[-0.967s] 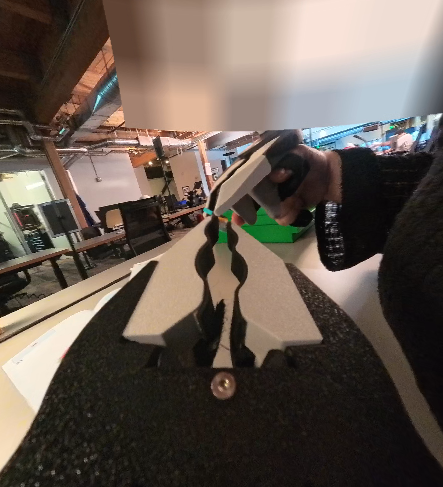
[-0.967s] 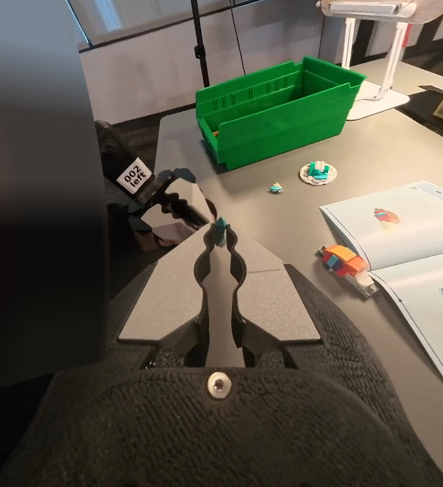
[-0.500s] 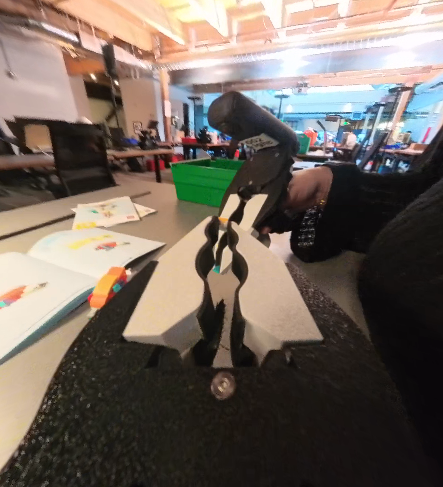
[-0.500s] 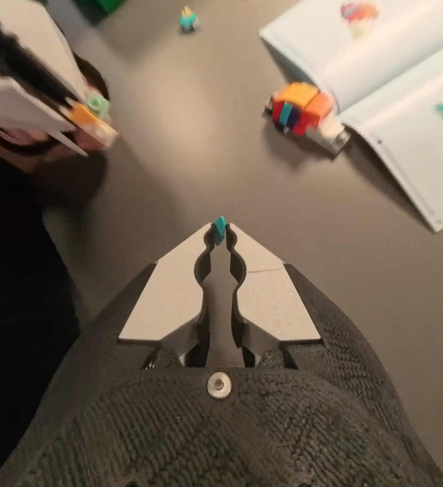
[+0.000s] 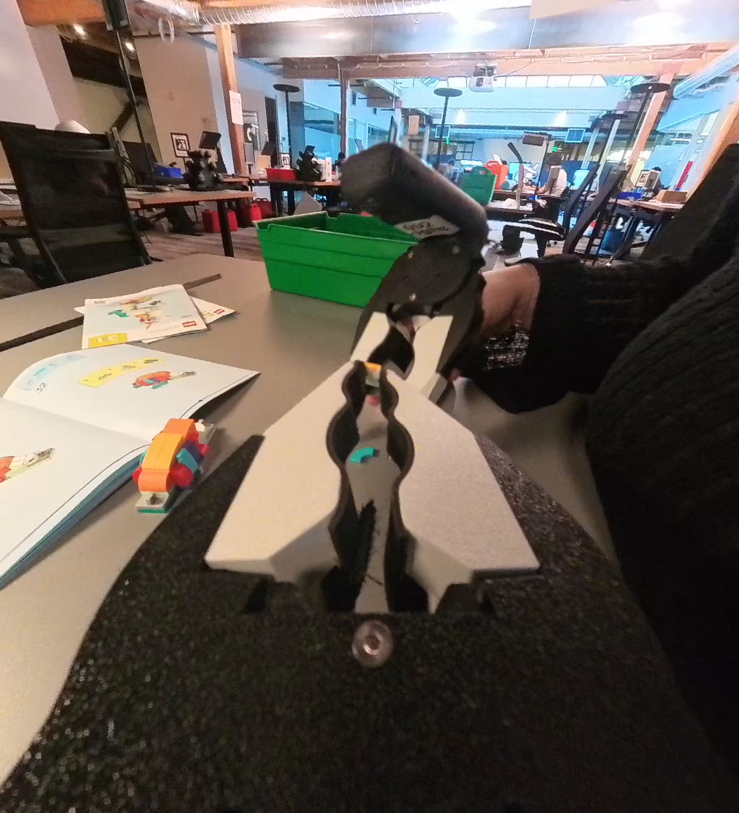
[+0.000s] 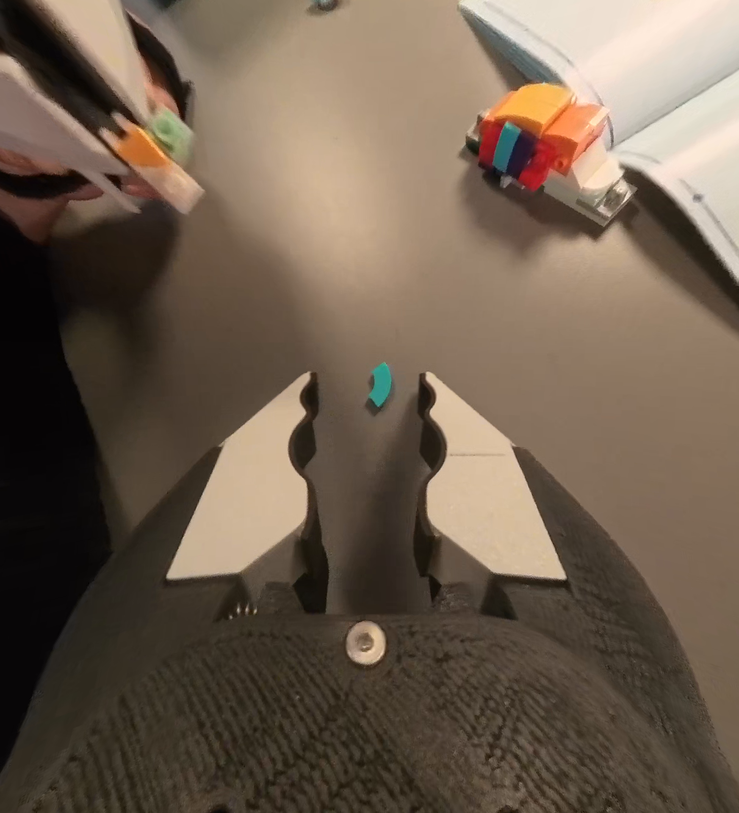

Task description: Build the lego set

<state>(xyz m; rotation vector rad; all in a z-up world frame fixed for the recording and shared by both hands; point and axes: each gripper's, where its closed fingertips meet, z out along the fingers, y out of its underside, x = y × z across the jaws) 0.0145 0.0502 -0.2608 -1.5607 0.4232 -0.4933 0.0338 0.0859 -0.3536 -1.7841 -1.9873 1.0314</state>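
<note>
Lying on the grey table, one curved teal piece is sitting between the spread fingers of the right gripper. The left gripper is clamping one small orange-and-clear assembly. One larger multicoloured build is resting beside one open booklet.

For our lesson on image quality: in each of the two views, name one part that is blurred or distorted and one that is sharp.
Right wrist view: the left gripper at upper left is motion-smeared, while the teal curved piece on the table is crisp. Left wrist view: wide-angle bending curves the open booklet and background beams; the partly built model is sharp.
</note>
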